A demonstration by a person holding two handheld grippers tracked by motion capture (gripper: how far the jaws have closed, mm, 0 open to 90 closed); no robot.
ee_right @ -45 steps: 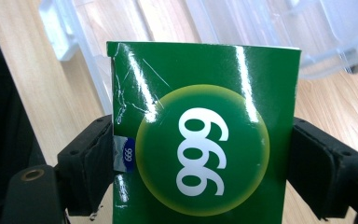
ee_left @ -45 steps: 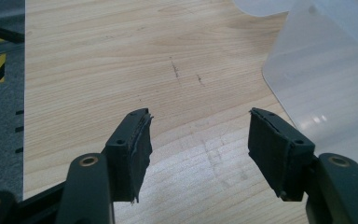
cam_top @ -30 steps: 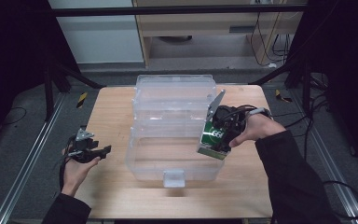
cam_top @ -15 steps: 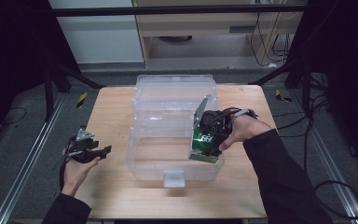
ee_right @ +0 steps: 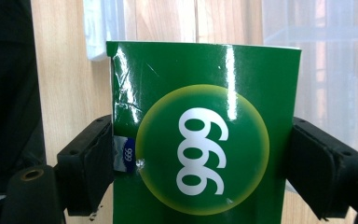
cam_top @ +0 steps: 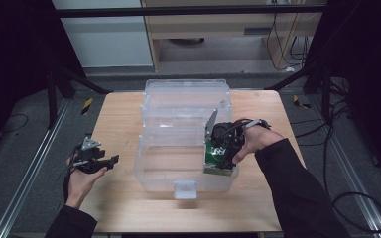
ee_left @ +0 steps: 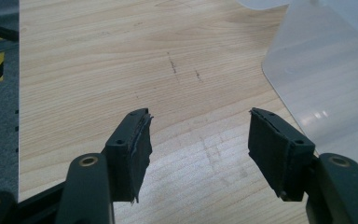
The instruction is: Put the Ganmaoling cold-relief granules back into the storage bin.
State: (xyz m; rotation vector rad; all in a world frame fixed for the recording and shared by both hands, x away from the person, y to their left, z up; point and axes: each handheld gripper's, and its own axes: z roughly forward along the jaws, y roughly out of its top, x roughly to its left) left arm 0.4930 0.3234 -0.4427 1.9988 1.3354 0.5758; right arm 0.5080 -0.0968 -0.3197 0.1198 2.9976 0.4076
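A green box [cam_top: 217, 157] [ee_right: 205, 135] with a white "999" in a yellow-green circle hangs over the right end of the clear plastic bin [cam_top: 151, 168], which stands open on the wooden table [cam_top: 114, 124]. My right gripper [cam_top: 222, 148] [ee_right: 200, 172] is shut on that box, one jaw pressed on each side. My left gripper [cam_top: 104, 161] [ee_left: 198, 140] is held over the table's left part, left of the bin, jaws open with nothing between them.
The bin's clear lid [cam_top: 186, 101] stands open behind it, and a latch tab [cam_top: 184, 188] juts from its front wall. In the left gripper view the bin's wall [ee_left: 326, 79] rises at the right. Bare wood lies left and in front of the bin.
My right gripper has carried the green box left and down, from the bin's right rim into its right end. The left gripper has stayed put.
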